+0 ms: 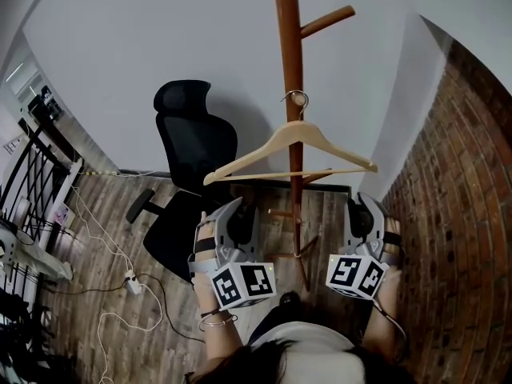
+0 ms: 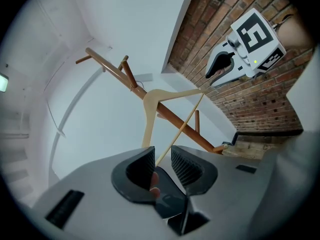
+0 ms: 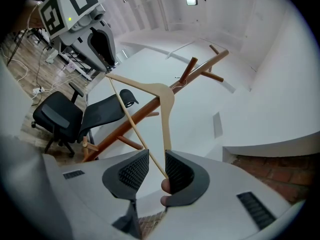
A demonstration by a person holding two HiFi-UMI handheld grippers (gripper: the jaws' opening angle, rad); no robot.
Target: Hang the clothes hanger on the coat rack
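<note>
A light wooden hanger point(image 1: 292, 142) hangs by its metal hook point(image 1: 298, 97) against the brown coat rack pole point(image 1: 290, 46). My left gripper point(image 1: 232, 210) is just under the hanger's left end and my right gripper point(image 1: 362, 206) just under its right end. In the left gripper view the jaws point(image 2: 162, 156) stand partly apart; the hanger point(image 2: 155, 96) runs down toward the gap, its thin bar between the pads, with daylight beside it. The right gripper point(image 3: 156, 161) shows the same: the hanger point(image 3: 162, 91) arm lies close to one pad, with a gap at the other.
A black office chair point(image 1: 192, 142) stands left of the rack's foot. A brick wall point(image 1: 464, 214) closes the right side and a white wall lies behind. Cables and a power strip point(image 1: 128, 282) lie on the wooden floor, with a metal frame point(image 1: 24, 174) at far left.
</note>
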